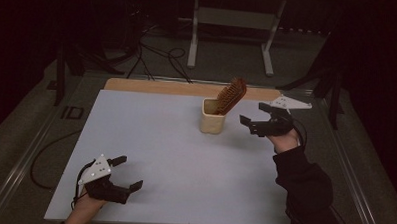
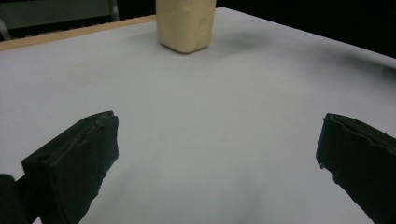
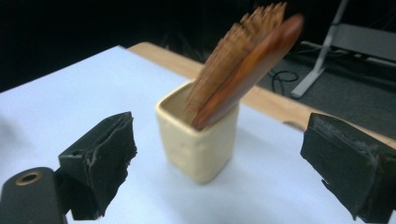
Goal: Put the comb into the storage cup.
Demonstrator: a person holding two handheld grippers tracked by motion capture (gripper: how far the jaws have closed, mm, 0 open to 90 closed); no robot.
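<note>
- The cream cup is seen upright on the white counter, above the centre of the high view, with the wooden brush stood in it and leaning toward the upper right.
- The right tongs are held just to the right of the cup — near it but apart, jaws spread wide with nothing between them.
- In the right gripper view the cup is framed in the middle between the two spread jaws, and the brush is seen tilting out of it toward the upper right.
- The left tongs are found at the lower left of the high view, well apart from the cup, their jaws likewise parted and empty.
- In the left gripper view the cup is cut off by the top edge, so its rim is not seen there.
- The lower part of the brush is hidden inside the cup; the surroundings beyond the counter are dark and hard to make out.
- The right hand is brought in from the lower right in a dark sleeve, the tongs pointed leftward at the cup — the left hand is partly cut off at the bottom edge, its tongs pointed to the right.
</note>
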